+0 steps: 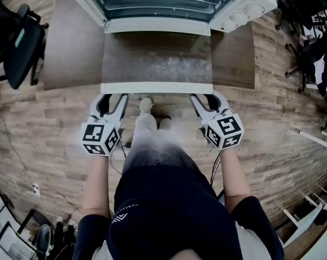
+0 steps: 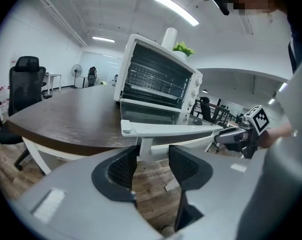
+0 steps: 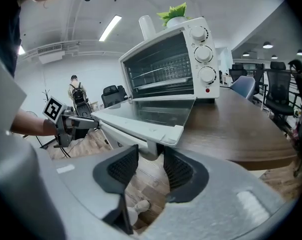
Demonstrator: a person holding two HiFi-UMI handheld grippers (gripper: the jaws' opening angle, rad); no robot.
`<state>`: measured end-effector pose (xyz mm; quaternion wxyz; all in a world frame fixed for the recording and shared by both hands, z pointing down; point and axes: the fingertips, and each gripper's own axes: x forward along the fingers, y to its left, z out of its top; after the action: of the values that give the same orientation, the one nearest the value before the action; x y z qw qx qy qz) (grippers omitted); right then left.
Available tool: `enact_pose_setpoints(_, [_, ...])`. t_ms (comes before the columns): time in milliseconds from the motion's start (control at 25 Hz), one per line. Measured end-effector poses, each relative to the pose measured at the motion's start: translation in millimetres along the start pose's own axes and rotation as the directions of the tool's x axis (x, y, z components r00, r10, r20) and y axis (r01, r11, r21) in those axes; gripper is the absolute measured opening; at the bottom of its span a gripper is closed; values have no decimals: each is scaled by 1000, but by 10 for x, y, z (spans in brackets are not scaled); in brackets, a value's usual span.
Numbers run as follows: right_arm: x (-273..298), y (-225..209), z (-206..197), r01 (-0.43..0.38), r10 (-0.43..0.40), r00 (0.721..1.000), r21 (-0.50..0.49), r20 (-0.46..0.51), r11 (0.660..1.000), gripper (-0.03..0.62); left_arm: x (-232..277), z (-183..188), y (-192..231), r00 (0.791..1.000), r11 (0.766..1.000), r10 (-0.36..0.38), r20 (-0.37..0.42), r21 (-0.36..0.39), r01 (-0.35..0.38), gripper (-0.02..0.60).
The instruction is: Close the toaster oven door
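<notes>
The white toaster oven [image 1: 168,7] stands on the dark table with its glass door [image 1: 156,58] folded down flat toward me. Along the door's front edge runs the white handle [image 1: 156,88]. My left gripper [image 1: 112,101] is at the handle's left end. In the left gripper view its jaws stand open [image 2: 152,163] around the handle's left post [image 2: 145,149], with a gap on the right side. My right gripper [image 1: 209,99] is at the right end, jaws open [image 3: 151,165], and the right post [image 3: 149,148] sits close between the pads.
The brown table [image 1: 71,42] extends to both sides of the oven, its edge just past the door. Black office chairs [image 1: 19,42] stand at the left and more chairs [image 1: 315,42] at the right. Below me are a person's legs and wood floor [image 1: 49,123].
</notes>
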<state>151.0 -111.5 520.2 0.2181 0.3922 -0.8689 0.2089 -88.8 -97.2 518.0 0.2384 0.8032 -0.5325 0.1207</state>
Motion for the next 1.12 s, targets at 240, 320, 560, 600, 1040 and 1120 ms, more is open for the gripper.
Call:
enact_pose_setpoints(240, [-89, 19, 109, 17, -16, 1000, -13, 14, 1000, 160, -55, 109, -38, 1000, 1000, -9, 12, 4, 9, 219])
enact_pose_setpoints(320, [-122, 25, 146, 20, -19, 1000, -17, 19, 1000, 160, -77, 143, -54, 1000, 1000, -13, 19, -1, 13, 219])
enact_pose_setpoints(560, [-224, 62, 324, 17, -15, 998, -25, 56, 1000, 161, -167, 326, -86, 997, 999, -29, 68, -20, 30, 219])
enact_pose_setpoints(600, [-243, 64, 358, 14, -13, 998, -22, 63, 1000, 161, -181, 361, -93, 996, 999, -33, 78, -27, 36, 218])
enact_pose_setpoints(1040, [-364, 97, 626, 2, -1, 995, -12, 99, 1000, 160, -282, 624, -116, 989, 995, -71, 129, -67, 80, 212])
enact_pose_setpoints(1120, [-376, 96, 653, 3, -1, 995, -15, 99, 1000, 160, -289, 651, -125, 988, 994, -80, 129, -70, 89, 202])
